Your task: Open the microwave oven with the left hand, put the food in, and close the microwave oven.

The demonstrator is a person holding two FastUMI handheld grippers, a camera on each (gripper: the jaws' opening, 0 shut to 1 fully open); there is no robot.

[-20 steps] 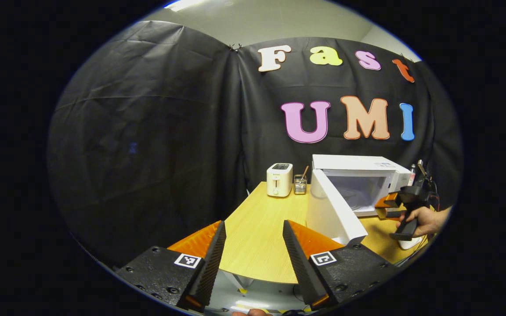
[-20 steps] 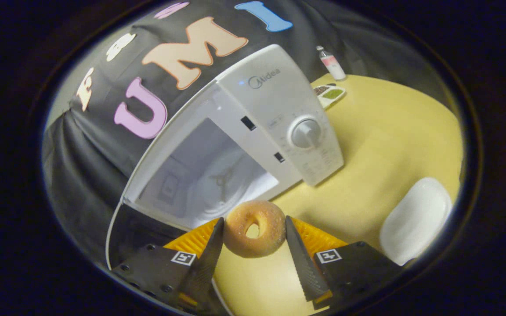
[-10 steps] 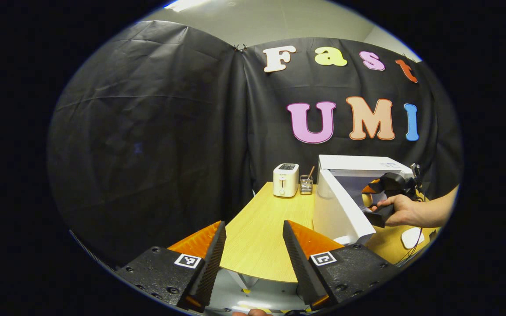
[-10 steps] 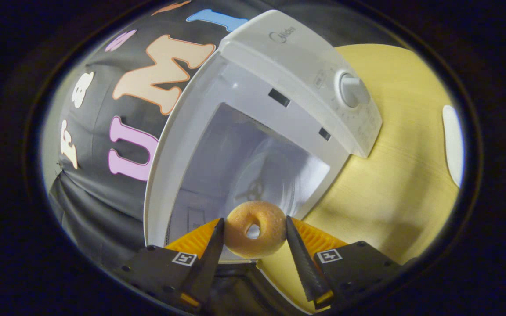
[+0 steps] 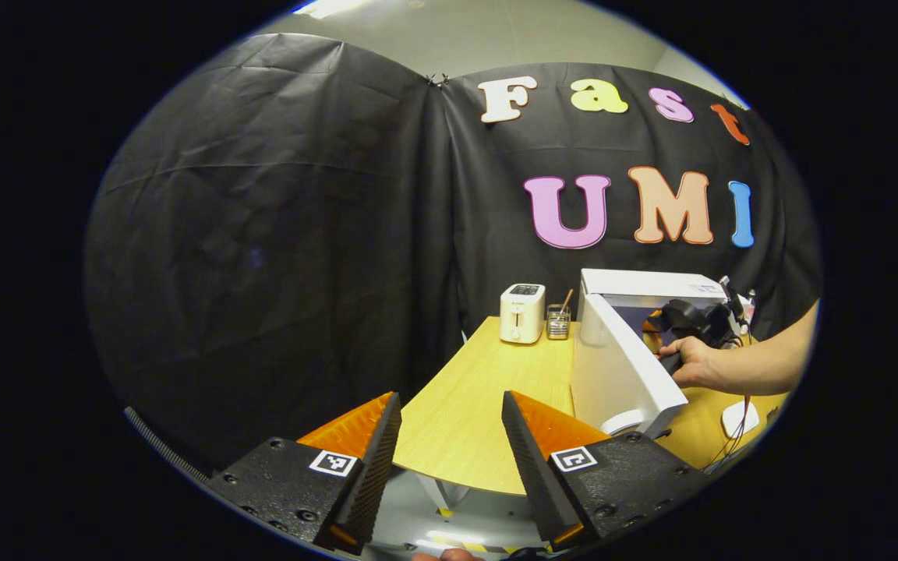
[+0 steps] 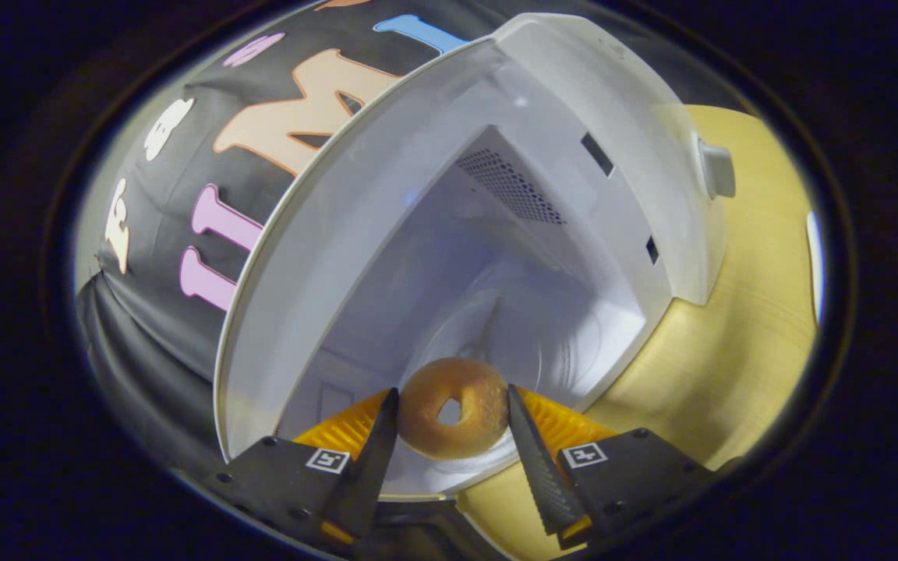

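Right gripper view: my right gripper (image 6: 449,436) pinches the donut (image 6: 453,417) between both fingers at the mouth of the microwave (image 6: 542,234), over the front edge of the glass turntable (image 6: 496,343); the cavity walls stand well apart around it. Left gripper view: my left gripper (image 5: 449,452) hangs empty, fingers spread wide, near the table (image 5: 480,405) edge, beside the swung-out door (image 5: 620,374).
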